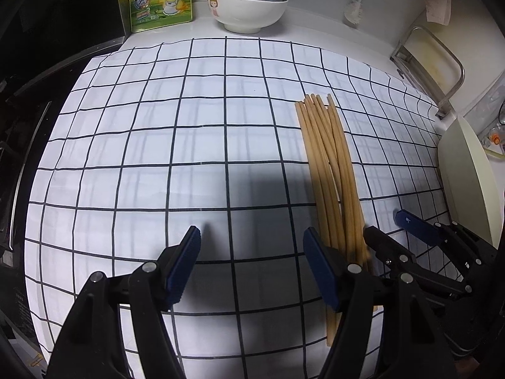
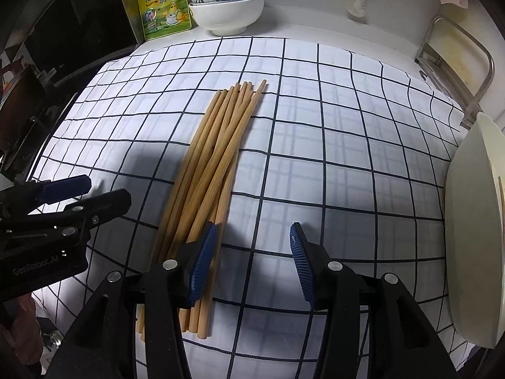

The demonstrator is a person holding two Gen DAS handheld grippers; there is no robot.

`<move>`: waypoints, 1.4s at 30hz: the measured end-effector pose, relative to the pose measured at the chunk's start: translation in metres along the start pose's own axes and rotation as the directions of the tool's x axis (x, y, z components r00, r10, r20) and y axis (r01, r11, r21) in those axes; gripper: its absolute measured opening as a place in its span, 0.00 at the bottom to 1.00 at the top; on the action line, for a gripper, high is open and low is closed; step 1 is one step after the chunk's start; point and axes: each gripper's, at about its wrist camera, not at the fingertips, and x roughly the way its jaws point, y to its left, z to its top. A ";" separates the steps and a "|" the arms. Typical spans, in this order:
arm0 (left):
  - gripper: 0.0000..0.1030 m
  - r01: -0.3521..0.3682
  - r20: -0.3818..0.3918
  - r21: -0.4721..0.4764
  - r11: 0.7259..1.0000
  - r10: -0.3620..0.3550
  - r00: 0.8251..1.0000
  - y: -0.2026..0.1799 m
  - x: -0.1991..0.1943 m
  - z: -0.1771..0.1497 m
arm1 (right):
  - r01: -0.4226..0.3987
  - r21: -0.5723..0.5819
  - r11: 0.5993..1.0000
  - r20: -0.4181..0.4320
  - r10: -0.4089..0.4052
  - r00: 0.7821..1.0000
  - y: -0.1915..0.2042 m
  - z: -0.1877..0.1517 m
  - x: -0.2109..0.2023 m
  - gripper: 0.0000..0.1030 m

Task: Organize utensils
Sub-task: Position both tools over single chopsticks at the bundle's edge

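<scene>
Both your left gripper (image 1: 252, 263) and right gripper (image 2: 252, 260) gape empty; the loose chopsticks (image 2: 214, 170), mid-frame, may scatter if nudged.

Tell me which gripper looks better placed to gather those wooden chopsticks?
Neither clearly: the bundle of wooden chopsticks lies between them, outside both open pairs of jaws, against the left gripper's right finger and the right gripper's left.

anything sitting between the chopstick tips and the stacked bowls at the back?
No. Between the chopsticks and bowls is only bare checked cloth, then white counter. Right wrist view shows it best.
</scene>
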 end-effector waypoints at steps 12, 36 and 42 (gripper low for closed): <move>0.66 -0.002 -0.003 0.001 1.000 0.002 1.000 -0.001 0.003 0.002 | -0.006 -0.010 1.000 -0.011 0.006 1.000 0.002 0.001 0.001 0.48; 0.70 -0.003 -0.009 0.001 1.000 0.003 1.000 -0.004 0.005 0.004 | -0.037 0.021 0.999 0.003 0.037 0.999 -0.011 0.002 -0.003 0.50; 0.70 -0.013 -0.008 -0.013 1.000 0.013 1.000 0.000 0.004 0.003 | -0.035 0.002 0.999 -0.012 0.035 0.999 -0.002 0.001 0.003 0.50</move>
